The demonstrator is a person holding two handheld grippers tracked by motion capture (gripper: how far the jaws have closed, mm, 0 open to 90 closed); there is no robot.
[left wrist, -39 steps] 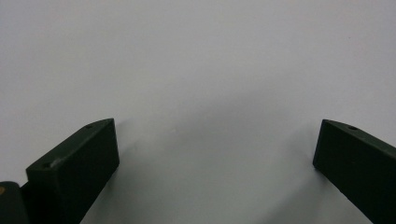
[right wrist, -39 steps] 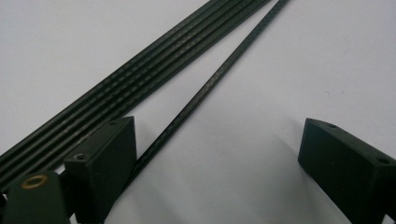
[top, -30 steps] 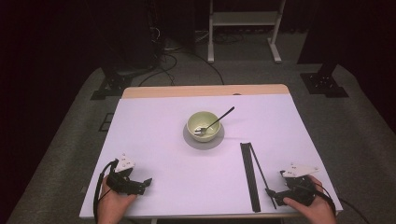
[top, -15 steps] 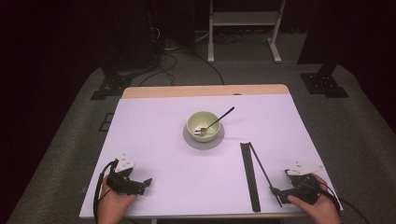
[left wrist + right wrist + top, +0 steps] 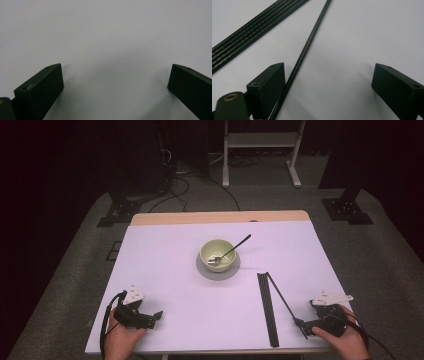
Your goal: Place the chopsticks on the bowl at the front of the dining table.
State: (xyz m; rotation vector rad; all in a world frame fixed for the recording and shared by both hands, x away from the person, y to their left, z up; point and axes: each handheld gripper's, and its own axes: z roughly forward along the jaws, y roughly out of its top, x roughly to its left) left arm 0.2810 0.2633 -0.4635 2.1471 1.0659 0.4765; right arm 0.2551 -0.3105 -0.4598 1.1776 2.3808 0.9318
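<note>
- A thin black rod (image 5: 305, 48) lies flat and slanted on the white tabletop (image 5: 170, 265).
- Its far end seems to touch the flat bundle of black rods (image 5: 267, 307).

- The single black rod (image 5: 305, 47) runs off the top edge of the right gripper view near 12 o'clock, and its near end slips behind the left jaw at 7 o'clock.
- The bundle of black rods (image 5: 254, 31) is cut off at the top and at 9 o'clock.
- In the high view, the utensil (image 5: 229, 251) in the bowl (image 5: 218, 255) is too small to tell spoon from fork.
- Both forearms are cut off at 6 o'clock beneath the left hand (image 5: 121, 337) and right hand (image 5: 345, 342).
- The rack legs (image 5: 260, 150) at 12 o'clock leave the frame.
</note>
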